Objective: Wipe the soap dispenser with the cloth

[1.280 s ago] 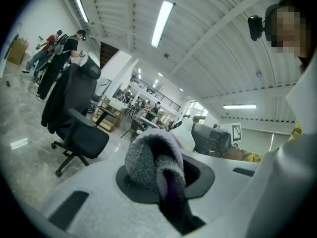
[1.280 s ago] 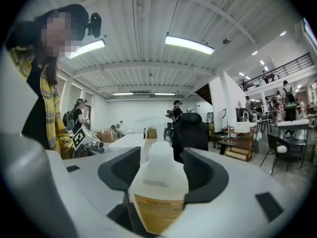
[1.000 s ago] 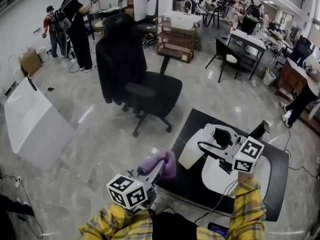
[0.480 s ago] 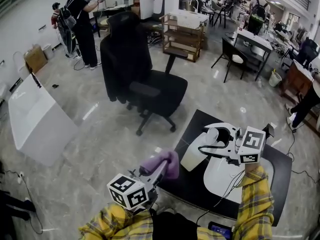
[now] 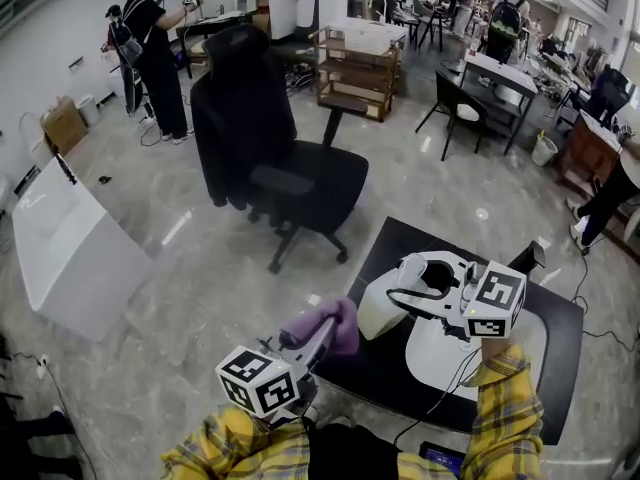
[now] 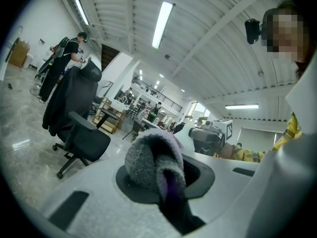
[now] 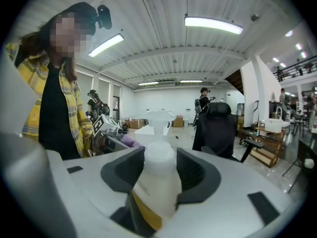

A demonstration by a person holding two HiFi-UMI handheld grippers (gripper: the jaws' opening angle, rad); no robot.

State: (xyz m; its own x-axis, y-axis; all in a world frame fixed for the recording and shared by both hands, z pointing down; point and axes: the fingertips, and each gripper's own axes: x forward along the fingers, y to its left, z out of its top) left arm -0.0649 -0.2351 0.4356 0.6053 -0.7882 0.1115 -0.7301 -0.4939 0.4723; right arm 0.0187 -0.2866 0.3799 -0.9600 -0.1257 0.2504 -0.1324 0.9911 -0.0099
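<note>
Two things in play: a soap dispenser [image 5: 381, 308] and a purple cloth [image 5: 335, 320], one in each claw.
Soap dispenser: a white pump bottle with a yellowish label, tilted, over the near-left part of the black surface [image 5: 372, 370]. In the right gripper view [image 7: 157, 180] its neck and shoulder stand between the dark pads, with the pump head poking out beyond them.
Right claw [image 5: 405, 286]: closing on the dispenser, its pads against the bottle on both sides. Gripping just under the pump probably leaves the wider body below free for wiping.
Cloth: a fuzzy grey-purple wad, bunched into a rounded lump at the tip of the left claw [image 5: 315, 340]. In the left gripper view [image 6: 152, 160] it bulges forward past the jaws, so soft fabric, not plastic, would meet the bottle first.
Left claw: clenched on the cloth, held just off the near-left edge of the surface and aimed toward the dispenser.
Gap: cloth and bottle are near each other but apart. No wiping contact shows yet.
Step, as I judge it: securing the bottle so the cloth can be brought across to it.
Surface: besides the dispenser it carries a white oval tray [image 5: 440, 360], under the right claw.
Beyond: a black office chair [image 5: 300, 183] stands on the glossy floor past the surface, well clear of both claws.
</note>
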